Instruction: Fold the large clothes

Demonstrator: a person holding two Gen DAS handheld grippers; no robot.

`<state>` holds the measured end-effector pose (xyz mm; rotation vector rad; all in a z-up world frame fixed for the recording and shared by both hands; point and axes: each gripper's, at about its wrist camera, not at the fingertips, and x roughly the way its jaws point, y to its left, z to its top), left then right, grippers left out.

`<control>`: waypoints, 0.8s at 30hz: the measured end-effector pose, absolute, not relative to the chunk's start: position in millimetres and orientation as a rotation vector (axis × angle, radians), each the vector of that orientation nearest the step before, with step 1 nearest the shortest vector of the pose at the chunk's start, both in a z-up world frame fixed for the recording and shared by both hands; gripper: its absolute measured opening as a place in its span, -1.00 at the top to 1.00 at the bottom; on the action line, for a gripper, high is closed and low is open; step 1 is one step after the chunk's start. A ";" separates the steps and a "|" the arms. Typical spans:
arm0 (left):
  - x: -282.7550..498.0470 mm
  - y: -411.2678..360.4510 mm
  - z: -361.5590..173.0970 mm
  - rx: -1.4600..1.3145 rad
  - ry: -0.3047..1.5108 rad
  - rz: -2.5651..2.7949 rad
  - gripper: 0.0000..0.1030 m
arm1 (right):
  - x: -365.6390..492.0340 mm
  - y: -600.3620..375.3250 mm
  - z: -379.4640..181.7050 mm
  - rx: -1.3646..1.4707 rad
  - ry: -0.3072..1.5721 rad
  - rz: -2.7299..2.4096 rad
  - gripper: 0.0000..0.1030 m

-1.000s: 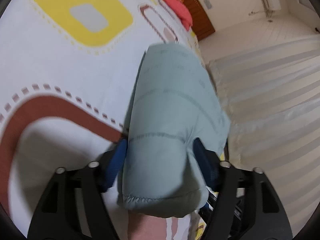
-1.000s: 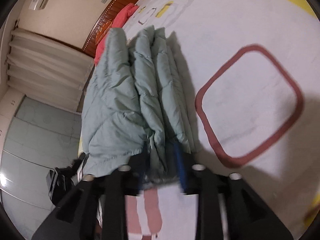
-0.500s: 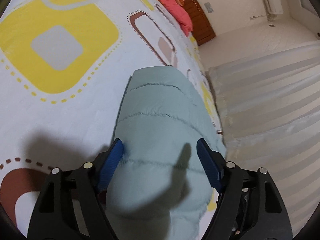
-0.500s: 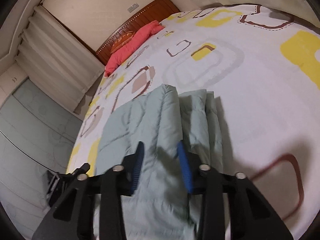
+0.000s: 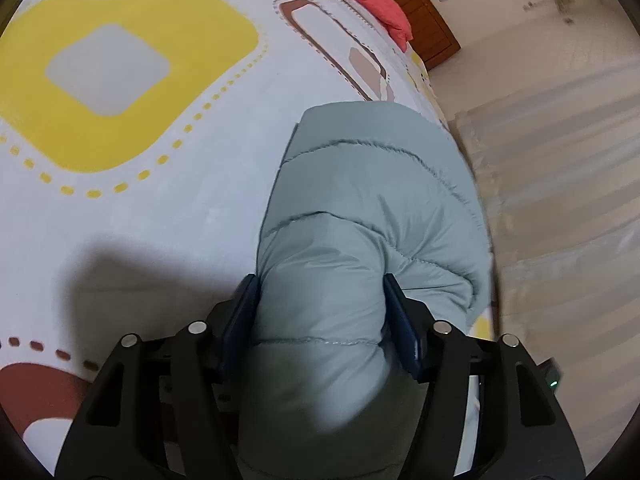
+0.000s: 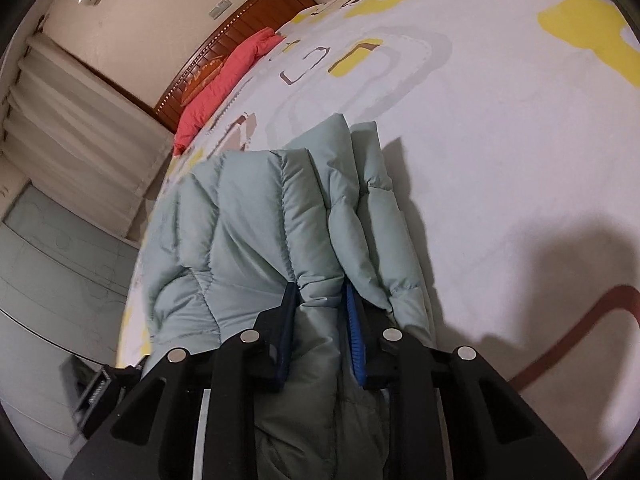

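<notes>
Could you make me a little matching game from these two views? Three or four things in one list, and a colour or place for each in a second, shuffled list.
Things:
1. puffy jacket
2. pillow
3. headboard
4. bedsheet

Descriptions:
A. coral red, lying at the head of the bed
B. pale green, quilted, pinched in both the left gripper and the right gripper
C. white with yellow and brown rounded squares
D. brown wood, against the wall

Pairs: 1-B, 2-A, 3-D, 4-C
</notes>
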<state>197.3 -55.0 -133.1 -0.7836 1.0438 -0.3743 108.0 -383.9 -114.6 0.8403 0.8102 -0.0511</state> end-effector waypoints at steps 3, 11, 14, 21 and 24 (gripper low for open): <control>192.0 -30.7 -131.4 -0.931 1.026 -0.331 -0.60 | 94.8 -394.1 -99.5 0.883 0.745 -0.047 -0.14; 197.3 -35.3 -141.7 -1.056 1.063 -0.371 -0.74 | 92.3 -418.3 -113.0 0.971 0.715 -0.048 -0.59; 200.8 -48.0 -140.7 -1.002 1.080 -0.393 -0.78 | 107.2 -412.9 -135.5 1.045 0.760 0.035 -0.59; 202.2 -68.2 -139.0 -0.910 1.089 -0.430 -0.61 | 114.3 -396.7 -135.8 0.979 0.742 0.055 -0.27; 204.8 -71.4 -141.6 -0.934 1.078 -0.413 -0.26 | 111.0 -395.4 -147.4 1.076 0.740 0.121 0.17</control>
